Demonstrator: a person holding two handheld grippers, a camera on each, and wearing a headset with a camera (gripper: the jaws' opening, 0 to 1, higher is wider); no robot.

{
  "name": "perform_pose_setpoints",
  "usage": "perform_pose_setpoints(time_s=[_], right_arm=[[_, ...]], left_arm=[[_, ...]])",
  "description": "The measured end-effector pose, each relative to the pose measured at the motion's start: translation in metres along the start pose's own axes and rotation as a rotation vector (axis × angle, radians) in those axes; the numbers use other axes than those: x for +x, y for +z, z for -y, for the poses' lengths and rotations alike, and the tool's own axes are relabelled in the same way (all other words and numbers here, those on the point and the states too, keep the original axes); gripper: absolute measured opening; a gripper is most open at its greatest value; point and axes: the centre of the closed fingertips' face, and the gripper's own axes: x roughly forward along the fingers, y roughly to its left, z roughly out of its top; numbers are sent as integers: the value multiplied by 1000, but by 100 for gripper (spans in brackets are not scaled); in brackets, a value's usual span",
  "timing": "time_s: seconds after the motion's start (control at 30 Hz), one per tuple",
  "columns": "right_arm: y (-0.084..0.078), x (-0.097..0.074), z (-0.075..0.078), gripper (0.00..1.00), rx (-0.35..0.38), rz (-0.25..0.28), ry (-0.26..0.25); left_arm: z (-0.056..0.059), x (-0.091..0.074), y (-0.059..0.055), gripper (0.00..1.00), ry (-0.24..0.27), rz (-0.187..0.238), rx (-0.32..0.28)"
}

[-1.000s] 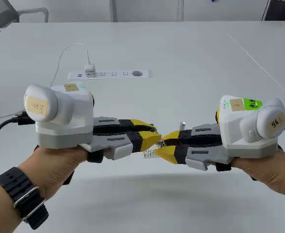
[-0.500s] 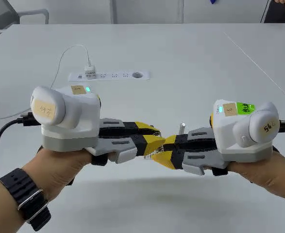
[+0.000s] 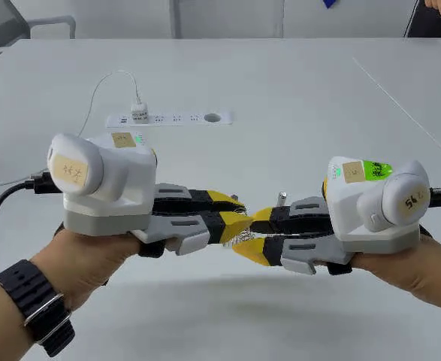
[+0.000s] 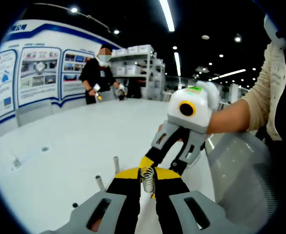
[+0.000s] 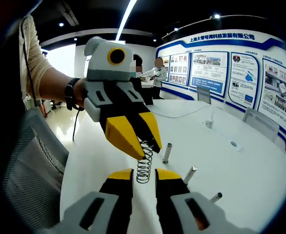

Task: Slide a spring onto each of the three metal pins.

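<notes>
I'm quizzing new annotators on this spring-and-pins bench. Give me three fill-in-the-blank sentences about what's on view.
1. The left gripper pinches a ___ whose free end hangs between the jaws of the right gripper.
2. ___ bare metal pins stand on the table.
3. A black ___ is strapped to the wrist behind the left gripper.

Missing words: spring; three; watch.

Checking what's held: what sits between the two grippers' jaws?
A spring, in the right gripper view: top held by the left gripper, lower end between the right gripper's jaws.
</notes>
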Motion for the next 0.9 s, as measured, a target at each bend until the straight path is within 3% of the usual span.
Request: perform_pose_setpoints(time_s=[0.37, 0.9], right_arm=[[-7, -10, 4, 30, 10, -29, -12], [-17, -27, 14, 37, 30, -48, -53]], left_arm=[[-17, -11, -7, 9, 45, -36, 18], [-62, -35, -14, 9, 151, -66, 20]])
